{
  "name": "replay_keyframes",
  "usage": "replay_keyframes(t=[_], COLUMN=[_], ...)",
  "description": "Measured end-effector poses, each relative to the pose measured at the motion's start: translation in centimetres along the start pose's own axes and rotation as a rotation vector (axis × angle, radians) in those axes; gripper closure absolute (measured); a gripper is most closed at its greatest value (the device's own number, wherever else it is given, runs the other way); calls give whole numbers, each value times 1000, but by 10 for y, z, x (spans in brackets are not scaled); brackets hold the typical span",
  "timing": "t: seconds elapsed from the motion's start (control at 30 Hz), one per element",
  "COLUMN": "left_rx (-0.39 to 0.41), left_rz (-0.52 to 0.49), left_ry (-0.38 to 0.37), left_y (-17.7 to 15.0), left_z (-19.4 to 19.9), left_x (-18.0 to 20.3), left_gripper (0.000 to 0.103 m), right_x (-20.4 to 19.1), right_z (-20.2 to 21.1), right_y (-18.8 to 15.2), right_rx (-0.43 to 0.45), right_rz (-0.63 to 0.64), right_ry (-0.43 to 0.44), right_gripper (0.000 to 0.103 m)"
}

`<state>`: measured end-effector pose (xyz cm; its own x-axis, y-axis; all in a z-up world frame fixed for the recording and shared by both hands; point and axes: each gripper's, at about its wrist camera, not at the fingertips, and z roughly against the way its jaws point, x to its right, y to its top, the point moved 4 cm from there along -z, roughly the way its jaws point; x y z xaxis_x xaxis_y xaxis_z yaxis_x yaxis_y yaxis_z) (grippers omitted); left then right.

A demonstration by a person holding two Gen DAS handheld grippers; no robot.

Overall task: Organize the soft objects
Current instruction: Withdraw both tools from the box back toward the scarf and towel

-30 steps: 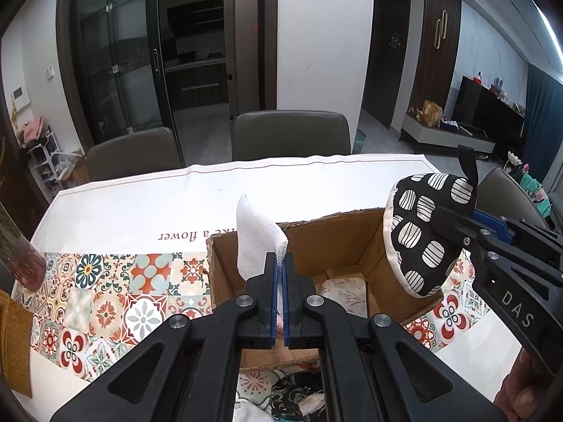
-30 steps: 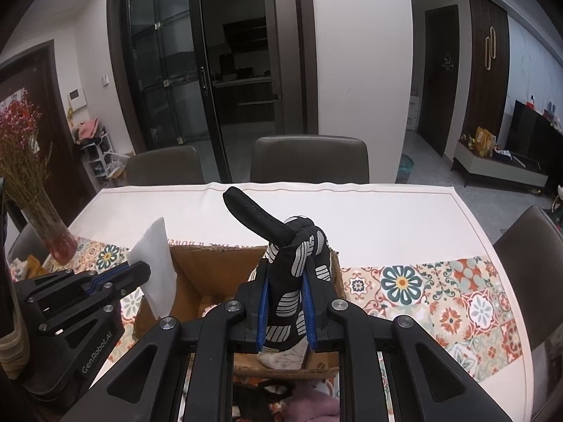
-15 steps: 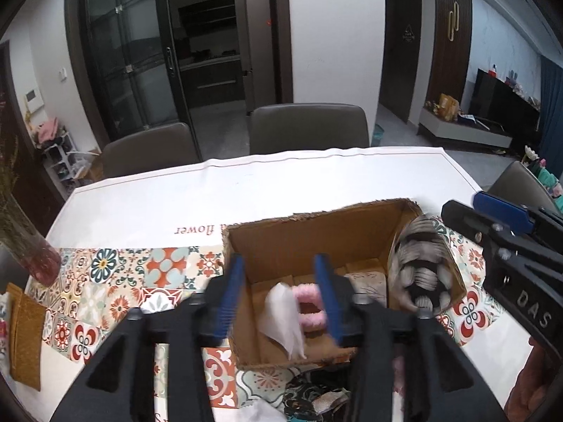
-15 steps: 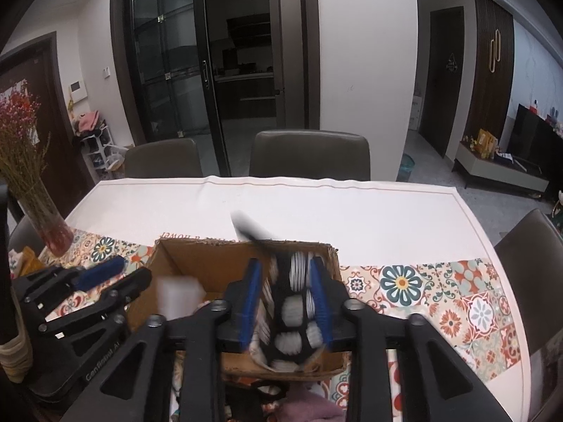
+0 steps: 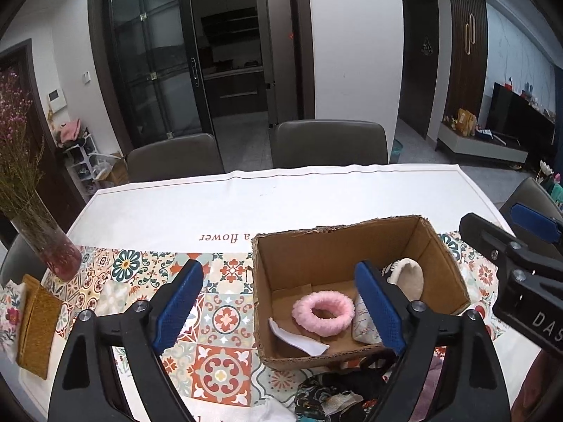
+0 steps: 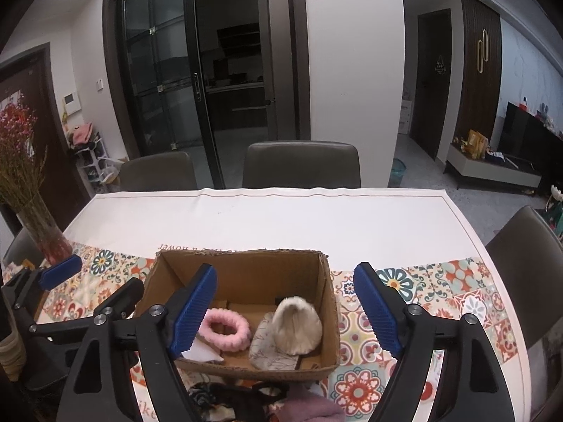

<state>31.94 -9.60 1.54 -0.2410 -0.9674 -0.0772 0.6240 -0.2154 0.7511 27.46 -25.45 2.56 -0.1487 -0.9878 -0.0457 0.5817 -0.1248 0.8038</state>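
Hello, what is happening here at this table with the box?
A person with a gripper in each hand is sorting soft things into a cardboard box. Both the left gripper and the right gripper are opening over the box, with nothing between their jaws. Inside lie a pink fluffy ring, a white cloth, a patterned pouch and an oven mitt, its pale side showing. More fabric items wait on the table in front of the box.

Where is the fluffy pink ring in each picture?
Left wrist view: the pink ring lies on the floor of the cardboard box, lower middle, left of the patterned pouch.
Right wrist view: the pink ring is in the box's near left part.
Shared landmark: the white cloth beside it.
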Motion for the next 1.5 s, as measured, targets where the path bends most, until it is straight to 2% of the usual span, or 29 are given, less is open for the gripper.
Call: replay_keyframes(t=[0.23, 0.57, 1.2, 1.5], left_rx=[21, 32, 23, 2], left_rz=[20, 12, 2, -16], left_ry=[0, 16, 23, 7], left_y=[-2, -11, -49, -76], left_z=[17, 32, 44, 43], left_x=[-7, -7, -6, 3], left_gripper=[8, 8, 8, 8], right_x=[2, 8, 11, 20], right_z=[22, 38, 48, 52], right_y=[0, -3, -38, -62], right_rx=[40, 62, 35, 21], right_rz=[-8, -33, -58, -56], right_ry=[-22, -36, -35, -64], right_gripper=[22, 22, 22, 22])
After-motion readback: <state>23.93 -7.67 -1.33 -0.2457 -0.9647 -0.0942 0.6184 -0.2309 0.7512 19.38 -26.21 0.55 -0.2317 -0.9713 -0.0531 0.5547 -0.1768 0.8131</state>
